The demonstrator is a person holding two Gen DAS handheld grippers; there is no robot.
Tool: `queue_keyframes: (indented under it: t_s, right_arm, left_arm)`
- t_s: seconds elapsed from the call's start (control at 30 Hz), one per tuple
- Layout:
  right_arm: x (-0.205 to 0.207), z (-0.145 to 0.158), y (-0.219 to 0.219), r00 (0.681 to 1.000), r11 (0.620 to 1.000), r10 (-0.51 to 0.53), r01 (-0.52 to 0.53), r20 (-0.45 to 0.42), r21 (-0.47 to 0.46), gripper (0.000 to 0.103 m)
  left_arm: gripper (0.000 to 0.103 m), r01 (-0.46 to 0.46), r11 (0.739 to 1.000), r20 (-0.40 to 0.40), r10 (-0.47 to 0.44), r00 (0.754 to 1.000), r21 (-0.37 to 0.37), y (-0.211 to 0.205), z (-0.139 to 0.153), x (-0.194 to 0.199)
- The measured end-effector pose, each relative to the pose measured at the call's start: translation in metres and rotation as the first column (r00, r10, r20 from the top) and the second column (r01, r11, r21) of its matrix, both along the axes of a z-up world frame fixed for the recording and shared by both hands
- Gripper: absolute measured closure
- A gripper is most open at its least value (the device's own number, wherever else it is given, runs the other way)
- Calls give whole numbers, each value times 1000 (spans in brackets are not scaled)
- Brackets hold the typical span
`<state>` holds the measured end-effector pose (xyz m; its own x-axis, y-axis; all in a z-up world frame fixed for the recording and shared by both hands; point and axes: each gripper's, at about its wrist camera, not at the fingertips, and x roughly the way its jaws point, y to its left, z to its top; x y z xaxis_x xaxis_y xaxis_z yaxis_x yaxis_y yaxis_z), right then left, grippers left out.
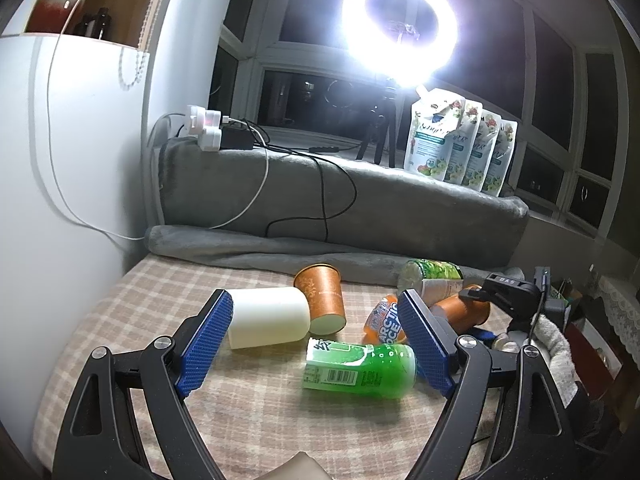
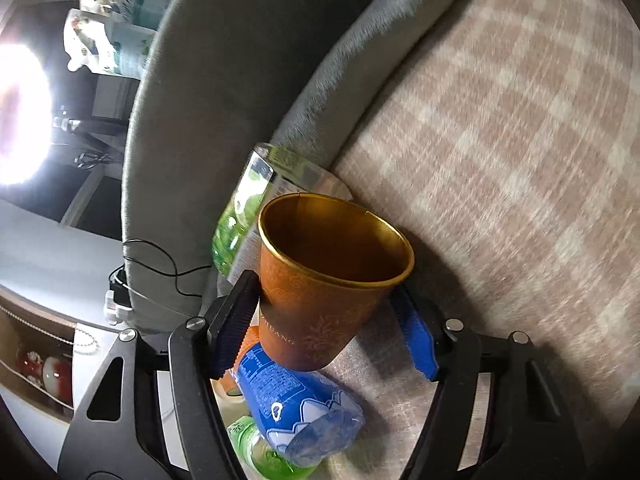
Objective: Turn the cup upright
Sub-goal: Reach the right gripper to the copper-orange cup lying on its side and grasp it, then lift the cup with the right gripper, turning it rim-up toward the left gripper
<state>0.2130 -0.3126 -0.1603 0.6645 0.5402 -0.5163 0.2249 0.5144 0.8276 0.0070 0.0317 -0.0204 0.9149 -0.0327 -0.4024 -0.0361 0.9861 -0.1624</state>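
My right gripper (image 2: 324,328) is shut on an orange paper cup (image 2: 320,284), gripping its lower body, with the open mouth facing the camera. The same cup (image 1: 464,310) shows in the left wrist view, tilted in the right gripper (image 1: 474,294) above the checked cloth. A second orange paper cup (image 1: 322,298) lies on its side beside a white cup (image 1: 266,322), also on its side. My left gripper (image 1: 316,344) is open and empty, hovering over the cloth, its left pad close to the white cup.
A green bottle (image 1: 356,368), an orange-blue bottle (image 1: 382,318) and a green-labelled bottle (image 1: 432,278) lie on the checked cloth (image 1: 256,420). A grey rolled blanket (image 1: 340,208) with cables runs behind. Refill pouches (image 1: 460,144) and a ring light (image 1: 400,28) stand on the sill.
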Motion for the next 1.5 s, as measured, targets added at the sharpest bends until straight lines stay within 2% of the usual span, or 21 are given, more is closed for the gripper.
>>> queue_keyframes:
  t_s: [0.27, 0.33, 0.47, 0.57, 0.67, 0.9, 0.97, 1.07, 1.13, 1.37, 1.5]
  right_arm:
    - [-25, 21, -34, 995, 997, 66, -63, 80, -43, 33]
    - [-32, 31, -34, 984, 987, 143, -135, 103, -82, 33]
    - [-49, 47, -29, 942, 944, 310, -290, 127, -157, 33]
    - [-62, 57, -17, 889, 886, 441, -408, 125, -222, 33]
    - [-75, 59, 1, 820, 816, 562, -529, 107, -233, 33]
    - [-104, 47, 61, 599, 583, 801, -777, 8, -239, 33]
    - [-106, 41, 72, 558, 539, 830, -811, -23, -228, 33]
    - [-108, 34, 80, 526, 501, 849, -833, -56, -234, 33]
    - [-108, 28, 85, 515, 490, 855, -842, -68, -225, 33]
    - [-103, 16, 109, 494, 461, 863, -857, -111, -229, 32]
    - [-100, 20, 124, 487, 442, 866, -852, -115, -280, 32]
  left_arm:
    - [18, 29, 999, -41, -30, 999, -21, -1, -5, 2]
    - [18, 28, 999, -57, -30, 998, -26, 0, -7, 2]
    - [18, 54, 997, -113, -60, 992, -58, 7, -13, 4]
    - [19, 87, 990, -184, -106, 977, -110, 12, -24, 9]
    - [19, 96, 981, -247, -137, 959, -170, 17, -36, 15]
    - [19, 133, 956, -310, -213, 927, -262, 11, -50, 18]
    - [19, 142, 950, -316, -229, 921, -277, 10, -51, 17]
    - [19, 143, 944, -325, -240, 914, -297, 10, -53, 17]
    - [19, 139, 939, -332, -245, 911, -313, 14, -55, 17]
    - [19, 130, 938, -347, -244, 905, -321, 16, -59, 19]
    - [19, 132, 938, -353, -247, 903, -320, 16, -59, 19]
